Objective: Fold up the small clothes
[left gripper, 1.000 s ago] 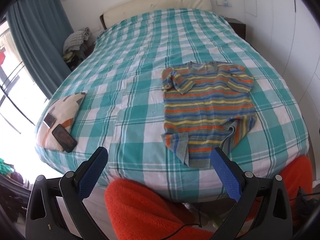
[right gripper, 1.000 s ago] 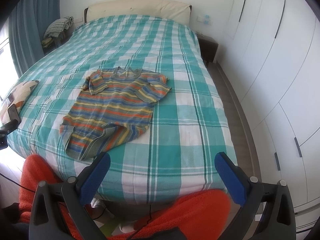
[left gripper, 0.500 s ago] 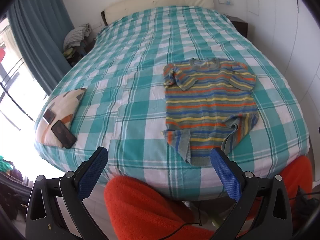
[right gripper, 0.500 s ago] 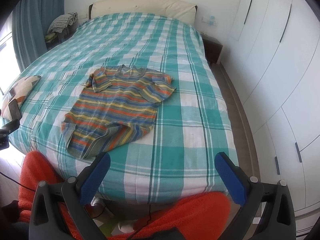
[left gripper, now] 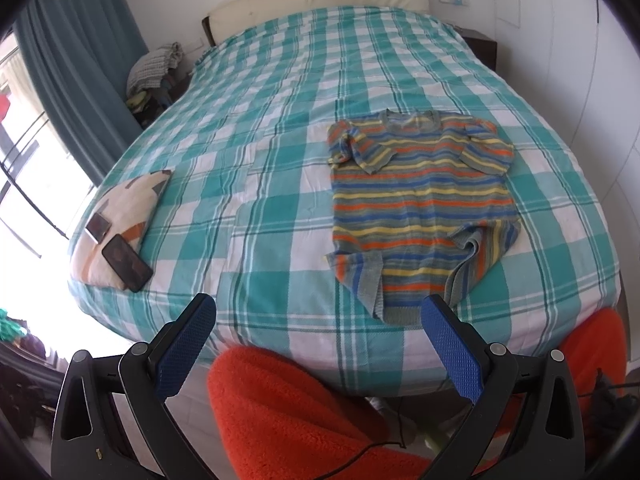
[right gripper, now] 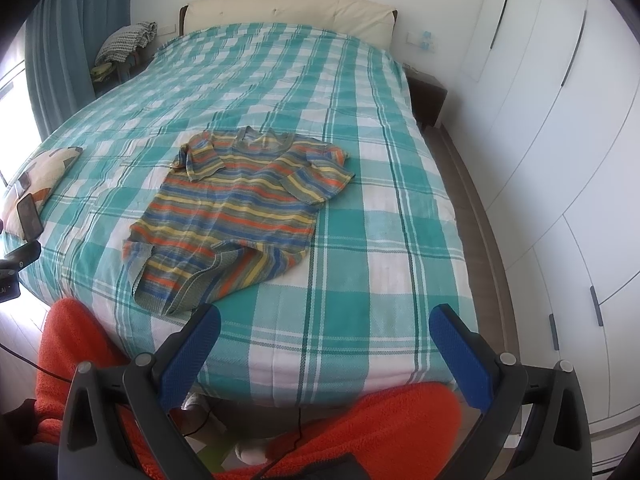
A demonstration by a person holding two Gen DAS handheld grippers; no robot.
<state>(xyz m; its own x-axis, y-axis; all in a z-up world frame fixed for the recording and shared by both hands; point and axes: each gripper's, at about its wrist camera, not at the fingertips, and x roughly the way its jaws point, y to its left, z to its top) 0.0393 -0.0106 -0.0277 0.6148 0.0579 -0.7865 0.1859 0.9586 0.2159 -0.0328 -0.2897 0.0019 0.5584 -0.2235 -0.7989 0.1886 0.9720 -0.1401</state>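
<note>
Striped sweater lies on the bed near its foot edge — both sleeves folded inward, hem rumpled and turned up at one corner. My left hand-held gripper and right hand-held gripper hang off the foot edge, fingers spread apart, holding nothing. Phone rests on a pillow at the bed's left edge.

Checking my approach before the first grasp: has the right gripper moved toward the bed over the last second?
Yes. The open right gripper has moved forward: the striped sweater and bed sit lower and nearer its fingertips than one second ago.
</note>
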